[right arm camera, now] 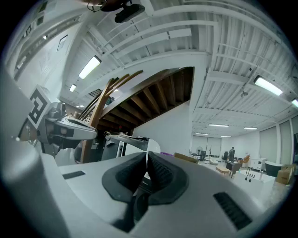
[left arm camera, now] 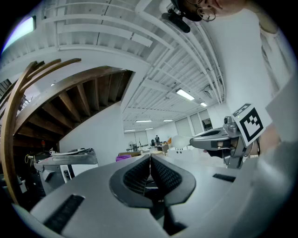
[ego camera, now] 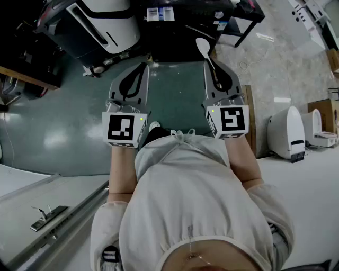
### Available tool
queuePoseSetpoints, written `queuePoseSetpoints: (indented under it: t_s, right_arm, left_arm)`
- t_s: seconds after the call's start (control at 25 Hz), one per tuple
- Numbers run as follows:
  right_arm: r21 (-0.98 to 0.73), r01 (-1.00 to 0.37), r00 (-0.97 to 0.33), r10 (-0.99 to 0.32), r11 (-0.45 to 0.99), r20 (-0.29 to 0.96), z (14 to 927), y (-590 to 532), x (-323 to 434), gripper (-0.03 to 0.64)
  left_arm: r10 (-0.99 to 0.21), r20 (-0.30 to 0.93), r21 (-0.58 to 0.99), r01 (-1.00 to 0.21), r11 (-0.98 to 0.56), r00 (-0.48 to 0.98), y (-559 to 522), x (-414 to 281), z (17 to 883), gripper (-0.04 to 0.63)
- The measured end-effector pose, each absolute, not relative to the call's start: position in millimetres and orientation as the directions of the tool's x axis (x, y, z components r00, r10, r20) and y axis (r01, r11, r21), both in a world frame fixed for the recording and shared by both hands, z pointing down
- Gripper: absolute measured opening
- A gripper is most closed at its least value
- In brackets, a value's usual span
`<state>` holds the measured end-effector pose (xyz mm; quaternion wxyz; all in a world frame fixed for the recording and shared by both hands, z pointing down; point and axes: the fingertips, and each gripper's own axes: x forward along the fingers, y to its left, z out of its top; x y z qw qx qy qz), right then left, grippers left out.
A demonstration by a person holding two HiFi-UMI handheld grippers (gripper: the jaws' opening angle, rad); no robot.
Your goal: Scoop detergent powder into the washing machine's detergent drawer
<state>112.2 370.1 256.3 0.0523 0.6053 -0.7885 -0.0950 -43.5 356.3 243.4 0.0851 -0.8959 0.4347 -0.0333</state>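
Both grippers are held out in front of the person's chest, above a dark green floor. My right gripper (ego camera: 214, 66) is shut on the handle of a white spoon (ego camera: 203, 46), whose bowl sticks out past the jaws. The spoon bowl (right arm camera: 152, 145) shows just beyond my right gripper (right arm camera: 147, 160) in its own view, and the spoon (left arm camera: 179, 141) also shows in the left gripper view. My left gripper (ego camera: 142, 66) (left arm camera: 150, 160) is shut with nothing in it. A white and black washing machine (ego camera: 100, 26) stands ahead to the left. I see no drawer or detergent powder.
A black table (ego camera: 233, 16) stands ahead at the right. White toilet-shaped units (ego camera: 288, 132) and a cardboard box (ego camera: 326, 108) sit on the right. A wooden board (ego camera: 250, 122) lies by the right gripper. A metal rail (ego camera: 58, 217) runs at lower left.
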Motion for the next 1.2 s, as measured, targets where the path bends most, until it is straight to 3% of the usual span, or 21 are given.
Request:
queuePoseSetpoints:
  t_s: [0.72,1.2]
  right_arm:
    - [0.171,-0.955,-0.245,-0.969,0.241,-0.002,267,352,133,0.011]
    - [0.214,-0.947,-0.244,-0.970,0.239,0.005,280,259,127,0.011]
  left_arm:
    - [-0.783,0.016,-0.173,-0.769,-0.615,0.622,336,-27,254,0.022]
    - [-0.773,0.026,-0.162,-0.761,-0.629,0.633,242,-28,267,0.021]
